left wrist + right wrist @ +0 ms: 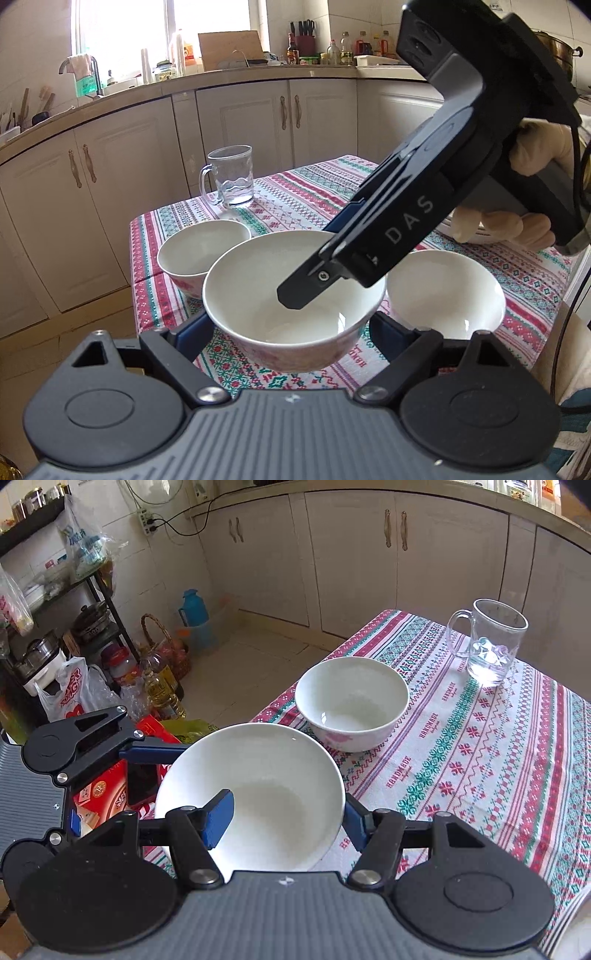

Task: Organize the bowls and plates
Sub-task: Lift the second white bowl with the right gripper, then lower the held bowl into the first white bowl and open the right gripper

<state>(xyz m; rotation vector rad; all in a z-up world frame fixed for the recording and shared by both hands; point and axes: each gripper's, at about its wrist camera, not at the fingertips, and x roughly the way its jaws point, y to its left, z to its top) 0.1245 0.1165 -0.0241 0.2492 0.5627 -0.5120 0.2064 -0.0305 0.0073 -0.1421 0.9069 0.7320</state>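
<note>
The left gripper (291, 332) has its blue pads pressed against both outer sides of the large white bowl (291, 295), which sits clear of the patterned tablecloth (295, 192). The right gripper (286, 818) clamps the same bowl's wall, one blue finger (219, 823) inside and the other outside the rim; in the left wrist view that inner finger reaches down into the bowl from the upper right, with a gloved hand (532, 155) on the handle.

Only the left wrist view shows a second small bowl (443, 291) to the right of the held one, and the edge of a plate (476, 236) under the gloved hand. Both views show the small bowl with a pink pattern (351, 701) on the cloth just beyond the held bowl, and the glass mug (487, 646) further back, well apart.

The held bowl hangs over the table's near corner, partly beyond its edge. The right wrist view shows open floor past that edge, with bottles, bags and a rack (92, 602) along the wall. White cabinets (258, 122) and a cluttered counter ring the room.
</note>
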